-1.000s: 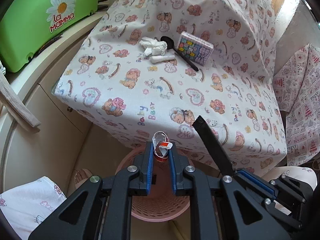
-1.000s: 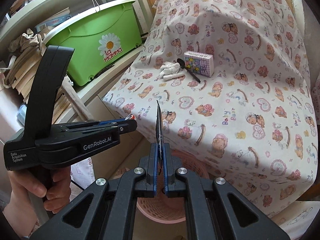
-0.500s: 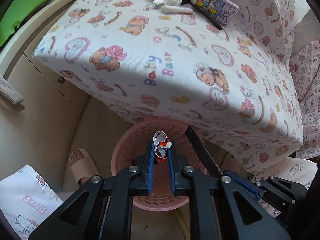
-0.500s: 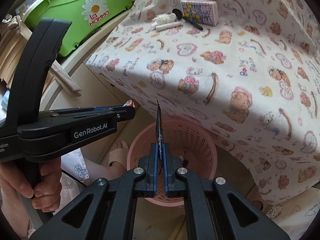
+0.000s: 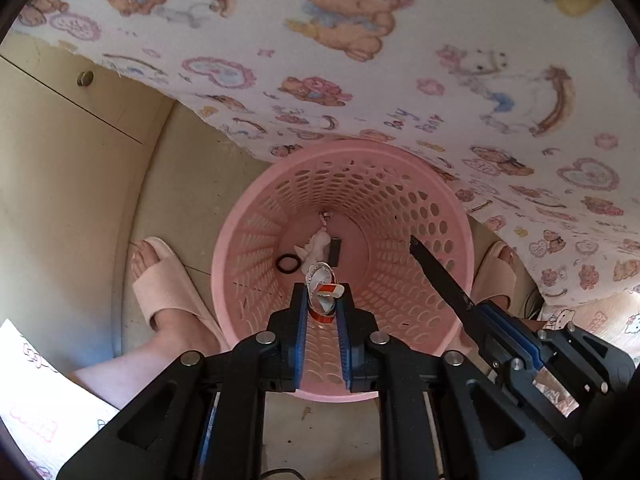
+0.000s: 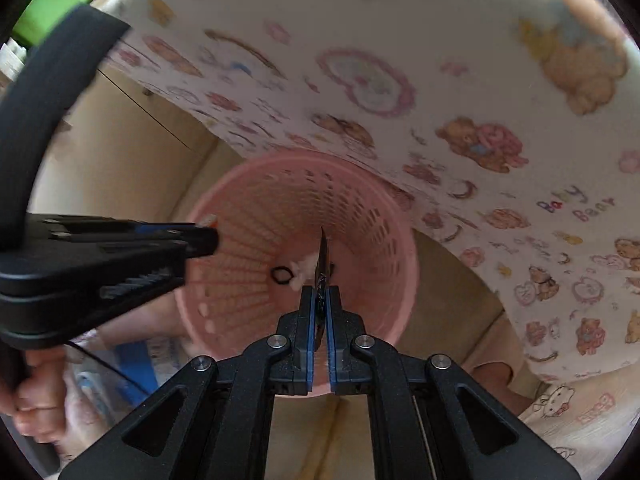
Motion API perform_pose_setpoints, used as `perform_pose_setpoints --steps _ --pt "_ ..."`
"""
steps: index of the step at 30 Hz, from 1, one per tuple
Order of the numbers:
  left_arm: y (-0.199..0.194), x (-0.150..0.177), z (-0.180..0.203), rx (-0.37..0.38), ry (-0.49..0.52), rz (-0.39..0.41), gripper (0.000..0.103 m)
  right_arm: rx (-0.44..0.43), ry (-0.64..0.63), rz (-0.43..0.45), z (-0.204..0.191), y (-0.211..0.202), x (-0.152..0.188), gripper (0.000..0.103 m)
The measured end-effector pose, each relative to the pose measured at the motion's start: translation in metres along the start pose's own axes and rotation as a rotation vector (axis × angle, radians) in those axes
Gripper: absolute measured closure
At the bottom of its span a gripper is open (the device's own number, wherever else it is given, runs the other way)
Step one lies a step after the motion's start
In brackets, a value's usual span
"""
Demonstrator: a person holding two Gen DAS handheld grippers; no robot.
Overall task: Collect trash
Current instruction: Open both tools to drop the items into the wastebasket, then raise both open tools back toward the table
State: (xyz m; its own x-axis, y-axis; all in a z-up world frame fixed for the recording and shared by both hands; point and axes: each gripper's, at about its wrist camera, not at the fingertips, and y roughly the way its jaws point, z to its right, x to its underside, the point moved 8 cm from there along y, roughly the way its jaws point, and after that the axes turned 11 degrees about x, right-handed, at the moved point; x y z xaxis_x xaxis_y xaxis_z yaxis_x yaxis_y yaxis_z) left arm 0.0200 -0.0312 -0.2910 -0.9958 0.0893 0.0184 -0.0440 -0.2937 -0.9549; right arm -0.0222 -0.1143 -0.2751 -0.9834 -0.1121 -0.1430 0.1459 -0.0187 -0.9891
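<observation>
A pink perforated basket [image 5: 400, 344] stands on the floor below the table edge; it also shows in the right wrist view [image 6: 384, 320]. My left gripper [image 5: 322, 300] is shut on a crumpled white and red wrapper [image 5: 320, 288] and holds it over the basket's mouth. My right gripper [image 6: 319, 300] is shut on a thin dark flat piece [image 6: 322, 256], edge-on, also over the basket. In the basket lie a white crumpled tissue [image 5: 314, 250], a black ring [image 5: 288, 264] and a small dark piece [image 5: 335, 251].
The bear-print tablecloth [image 5: 400, 60] hangs over the basket's far rim. A cream cabinet [image 5: 60, 152] stands at left. The person's feet in pink slippers [image 5: 168, 292] flank the basket. A green box [image 6: 48, 12] shows at the upper left.
Both grippers have tilted down and moved closer to the basket, each still holding its piece. The tabletop items have left the views and the basket's inside now shows.
</observation>
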Motion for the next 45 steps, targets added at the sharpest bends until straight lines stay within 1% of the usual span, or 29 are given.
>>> perform_pose_setpoints --steps 2,4,5,6,7,8,9,10,11,13,15,16,20,22,25,27,29,31,32,35,37,39,42,43,45 --pt "-0.001 -0.001 -0.002 0.005 -0.009 -0.002 0.089 -0.017 0.007 -0.014 0.000 0.003 0.001 0.097" --pt "0.000 -0.001 -0.003 0.028 -0.020 -0.006 0.088 -0.009 0.008 -0.013 0.003 0.006 0.002 0.097" --pt "-0.001 -0.001 -0.002 0.028 -0.018 -0.005 0.087 0.001 0.003 -0.012 0.003 0.007 0.002 0.097" --pt "-0.002 -0.001 -0.003 0.020 -0.013 0.001 0.082 0.008 -0.001 -0.013 0.003 0.008 0.003 0.097" --pt "-0.004 -0.002 -0.002 0.003 -0.010 0.006 0.070 0.010 0.000 -0.015 0.002 0.008 0.003 0.097" --pt "-0.006 -0.002 -0.004 -0.016 -0.011 0.013 0.064 0.012 0.005 -0.013 0.002 0.008 0.002 0.097" --pt "-0.009 -0.003 -0.004 -0.033 -0.017 0.024 0.052 0.015 0.009 -0.012 0.005 0.009 0.001 0.097" --pt "-0.013 -0.004 -0.006 -0.037 -0.021 0.039 0.050 0.022 0.013 -0.011 0.007 0.011 0.002 0.097" --pt "-0.015 -0.006 -0.007 -0.038 -0.024 0.050 0.050 0.034 0.017 -0.004 0.008 0.010 0.001 0.094" --pt "-0.023 -0.008 -0.008 -0.044 -0.016 0.072 0.049 0.063 0.022 0.026 0.010 0.006 0.000 0.082" --pt "-0.033 -0.010 -0.007 -0.057 -0.003 0.104 0.047 0.058 0.032 0.050 0.011 -0.001 -0.002 0.056" --pt "-0.040 -0.011 -0.007 -0.062 0.005 0.124 0.046 0.051 0.039 0.062 0.012 -0.005 -0.003 0.053" --pt "-0.062 -0.013 -0.006 -0.071 0.031 0.188 0.043 0.055 0.053 0.104 0.015 -0.019 -0.009 0.053" --pt "-0.078 -0.012 -0.007 -0.091 0.046 0.239 0.042 0.063 0.068 0.130 0.017 -0.029 -0.013 0.052" --pt "-0.105 -0.013 -0.003 -0.097 0.069 0.329 0.042 0.057 0.093 0.184 0.018 -0.045 -0.022 0.052" --pt "-0.124 -0.014 0.000 -0.097 0.083 0.398 0.040 0.053 0.109 0.242 0.022 -0.063 -0.027 0.048" --pt "-0.144 -0.015 0.006 -0.098 0.104 0.477 0.036 0.058 0.122 0.313 0.026 -0.085 -0.032 0.043" --pt "-0.163 -0.018 0.011 -0.113 0.126 0.549 0.030 0.061 0.137 0.389 0.031 -0.107 -0.036 0.040" --pt "-0.170 -0.019 0.013 -0.118 0.134 0.574 0.028 0.066 0.144 0.423 0.035 -0.117 -0.038 0.037" --pt "-0.197 -0.024 0.020 -0.111 0.156 0.621 0.023 0.069 0.174 0.506 0.047 -0.146 -0.043 0.029" --pt "-0.219 -0.031 0.025 -0.103 0.148 0.663 0.013 0.060 0.195 0.544 0.058 -0.166 -0.049 0.028" --pt "-0.236 -0.040 0.030 -0.081 0.144 0.685 0.011 0.049 0.209 0.572 0.069 -0.181 -0.059 0.023" --pt "-0.260 -0.058 0.038 -0.067 0.162 0.706 0.011 0.038 0.213 0.627 0.083 -0.207 -0.078 0.021" --pt "-0.268 -0.066 0.040 -0.068 0.175 0.722 0.011 0.052 0.208 0.648 0.087 -0.213 -0.085 0.021" --pt "-0.281 -0.080 0.037 -0.087 0.156 0.753 0.011 0.093 0.211 0.675 0.095 -0.227 -0.104 0.020"
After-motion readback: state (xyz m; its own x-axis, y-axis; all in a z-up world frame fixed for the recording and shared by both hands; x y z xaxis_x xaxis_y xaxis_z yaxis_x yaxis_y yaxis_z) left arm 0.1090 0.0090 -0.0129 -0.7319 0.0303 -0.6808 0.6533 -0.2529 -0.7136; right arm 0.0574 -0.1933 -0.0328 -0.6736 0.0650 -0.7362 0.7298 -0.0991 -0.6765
